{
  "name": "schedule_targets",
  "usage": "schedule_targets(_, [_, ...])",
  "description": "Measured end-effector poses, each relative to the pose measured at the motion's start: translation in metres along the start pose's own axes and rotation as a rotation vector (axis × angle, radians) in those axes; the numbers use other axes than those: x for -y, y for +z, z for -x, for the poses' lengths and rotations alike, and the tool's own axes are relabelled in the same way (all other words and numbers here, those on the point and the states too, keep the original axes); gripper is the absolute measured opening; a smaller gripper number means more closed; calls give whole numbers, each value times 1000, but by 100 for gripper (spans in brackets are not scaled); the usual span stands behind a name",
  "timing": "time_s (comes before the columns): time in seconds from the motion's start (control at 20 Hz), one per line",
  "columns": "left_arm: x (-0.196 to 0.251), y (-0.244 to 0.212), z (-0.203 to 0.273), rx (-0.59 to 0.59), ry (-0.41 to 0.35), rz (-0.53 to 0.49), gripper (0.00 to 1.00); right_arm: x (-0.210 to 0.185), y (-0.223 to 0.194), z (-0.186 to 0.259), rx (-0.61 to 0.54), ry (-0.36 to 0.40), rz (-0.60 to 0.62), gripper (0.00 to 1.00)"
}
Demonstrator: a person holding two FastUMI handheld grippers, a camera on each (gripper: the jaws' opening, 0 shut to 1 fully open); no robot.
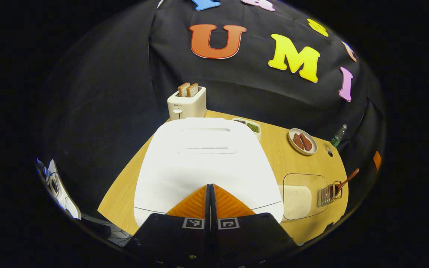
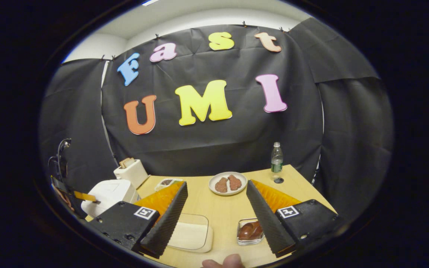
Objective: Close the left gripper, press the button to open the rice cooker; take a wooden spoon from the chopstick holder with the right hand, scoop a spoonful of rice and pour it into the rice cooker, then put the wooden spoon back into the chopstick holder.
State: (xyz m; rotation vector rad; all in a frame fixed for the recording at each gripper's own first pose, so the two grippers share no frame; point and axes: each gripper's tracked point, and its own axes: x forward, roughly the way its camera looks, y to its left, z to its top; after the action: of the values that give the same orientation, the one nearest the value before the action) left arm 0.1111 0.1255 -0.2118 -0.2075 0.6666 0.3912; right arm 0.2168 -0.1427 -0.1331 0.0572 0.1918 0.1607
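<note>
Left gripper (image 1: 210, 188), jaws clenched, hangs over rice cooker (image 1: 205, 163) at frame centre, readied as a button-pressing point. Right gripper (image 2: 216, 208), jaws released, faces wooden spoon (image 2: 250, 230) at lower frame, ready to grasp.

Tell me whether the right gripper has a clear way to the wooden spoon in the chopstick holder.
Probably yes: the right gripper is open, and the wooden spoon in the chopstick holder lies just below with nothing in between.
</note>
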Motion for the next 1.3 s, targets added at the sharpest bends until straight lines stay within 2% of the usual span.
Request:
schedule_targets(0.25, [1, -3, 3, -35, 7, 17, 0, -12, -9, 4, -28, 24, -4, 100])
schedule_targets(0.35, [1, 3, 7, -17, 18, -29, 0, -11, -3, 10, -16, 25, 10, 100])
schedule_targets(0.55, [3, 63, 34, 169, 63, -99, 1, 5, 13, 23, 30, -3, 17, 99])
schedule_targets(0.7, [7, 114, 49, 312, 49, -62, 2, 19, 20, 32, 41, -33, 3, 100])
schedule_targets(0.9, [4, 159, 61, 438, 48, -52, 4, 33, 31, 47, 55, -61, 17, 100])
schedule_targets(1.05, [9, 177, 76, 498, 34, -50, 12, 43, 31, 56, 47, -70, 15, 100])
schedule_targets(1.2, [17, 179, 97, 546, 12, -57, 12, 57, 27, 62, 32, -86, 15, 99])
schedule_targets(1.25, [18, 178, 105, 561, 10, -57, 27, 61, 26, 64, 30, -91, 16, 99])
schedule_targets(1.3, [19, 178, 110, 578, 9, -56, 32, 65, 27, 66, 32, -97, 19, 100])
